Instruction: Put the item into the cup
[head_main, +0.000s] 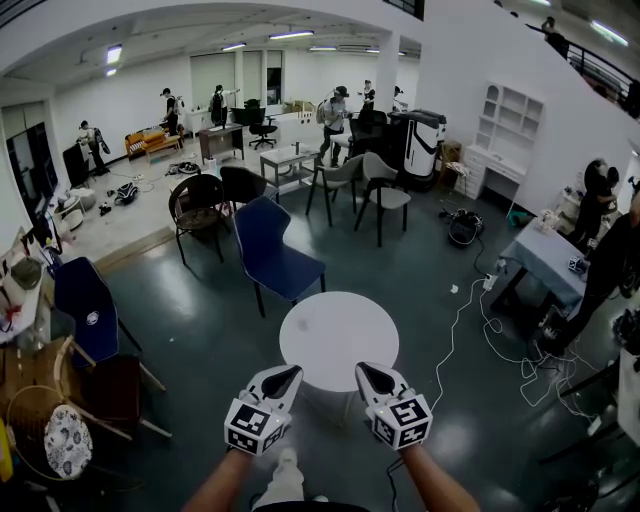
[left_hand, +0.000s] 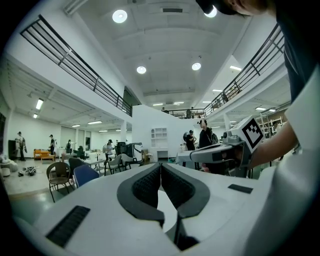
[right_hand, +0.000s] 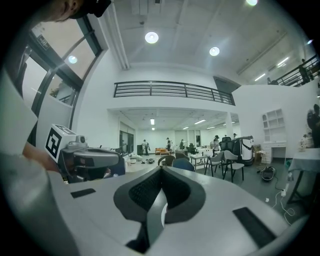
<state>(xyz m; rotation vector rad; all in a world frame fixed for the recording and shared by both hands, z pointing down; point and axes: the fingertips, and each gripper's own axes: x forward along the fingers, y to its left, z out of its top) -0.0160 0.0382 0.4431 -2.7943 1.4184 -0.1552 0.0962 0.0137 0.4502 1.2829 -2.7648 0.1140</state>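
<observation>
No cup and no item shows in any view. A round white table (head_main: 338, 335) stands just ahead of me with nothing on its top. My left gripper (head_main: 290, 372) hangs at its near edge, level, jaws shut and nothing between them; its closed tips (left_hand: 160, 165) fill the left gripper view. My right gripper (head_main: 368, 370) is beside it at the same edge, jaws also shut and holding nothing, as its tips (right_hand: 161, 169) show. Each gripper view catches the other gripper alongside: the right gripper (left_hand: 220, 152) and the left gripper (right_hand: 90, 159).
A blue chair (head_main: 268, 250) stands behind the table, with dark chairs (head_main: 200, 205) farther back. A white cable (head_main: 455, 340) runs across the floor at the right toward a grey-covered table (head_main: 548, 262). A wicker chair (head_main: 40, 420) sits at the near left. Several people stand far back.
</observation>
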